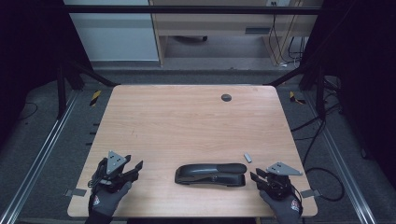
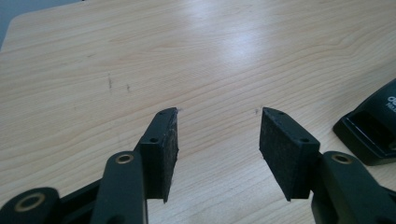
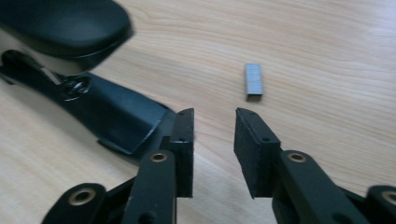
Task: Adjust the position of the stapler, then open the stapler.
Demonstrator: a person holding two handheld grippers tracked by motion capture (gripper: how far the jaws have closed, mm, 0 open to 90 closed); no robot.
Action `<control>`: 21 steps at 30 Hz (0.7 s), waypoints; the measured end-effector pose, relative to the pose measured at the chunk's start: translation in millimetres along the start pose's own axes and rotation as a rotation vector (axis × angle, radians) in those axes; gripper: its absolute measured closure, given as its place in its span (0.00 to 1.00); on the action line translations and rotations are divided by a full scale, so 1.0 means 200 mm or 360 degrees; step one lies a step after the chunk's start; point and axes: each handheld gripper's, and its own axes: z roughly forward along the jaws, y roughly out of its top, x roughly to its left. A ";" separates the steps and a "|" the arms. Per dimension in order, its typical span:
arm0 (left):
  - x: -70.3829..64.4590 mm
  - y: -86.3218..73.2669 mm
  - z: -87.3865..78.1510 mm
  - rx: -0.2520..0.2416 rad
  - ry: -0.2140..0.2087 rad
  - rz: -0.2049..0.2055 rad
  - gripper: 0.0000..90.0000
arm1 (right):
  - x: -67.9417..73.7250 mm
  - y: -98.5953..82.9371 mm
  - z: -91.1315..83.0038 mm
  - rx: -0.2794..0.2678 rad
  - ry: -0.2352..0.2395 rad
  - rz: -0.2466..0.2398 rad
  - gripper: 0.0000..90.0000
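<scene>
Two hand-held grippers rest low over the near edge of a light wooden table [image 1: 187,116], one at each side of a black stapler [image 1: 211,174]. This stapler is the landmark: it lies flat on the wood, its long body running from left to right, close to the near edge and about midway between the two grippers.

To the left of the stapler, well apart from it, is the left gripper [image 1: 132,169], held by a gloved hand [image 1: 108,198]. Its jaws point toward the stapler and stand wide apart, with nothing between them. In the left gripper view the two black pads [image 2: 161,154] frame bare wood, and one corner of the stapler [image 2: 373,130] shows at the right edge, clear of the pads.

To the right of the stapler, near its end, is the right gripper [image 1: 257,175], also in a gloved hand [image 1: 284,205]. Its jaws are parted by a narrower gap and they hold nothing. In the right gripper view the stapler [image 3: 88,93] lies to the left, and its flat black base reaches just beside the left pad [image 3: 183,149]; whether they touch, I cannot tell.

Beyond the right end of the stapler, a little farther from the person, lies a small grey strip of staples [image 1: 248,157]. In the right gripper view this strip [image 3: 254,81] sits on the wood ahead of the gap between the jaws, apart from both pads and from the stapler.
</scene>
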 end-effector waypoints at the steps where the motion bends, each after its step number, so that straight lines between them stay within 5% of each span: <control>1: -0.01 0.00 0.00 0.0001 -0.0001 0.0016 0.51 | -0.01 0.00 0.00 0.0004 -0.0010 0.0007 0.74; 10: -0.08 0.05 -0.01 -0.0013 -0.0051 0.0086 0.47 | -0.05 0.00 0.01 0.0014 -0.0087 0.0031 0.69; 21: -0.16 0.10 -0.04 -0.0048 -0.0103 0.0156 0.44 | -0.06 0.00 0.01 0.0019 -0.0093 0.0051 0.68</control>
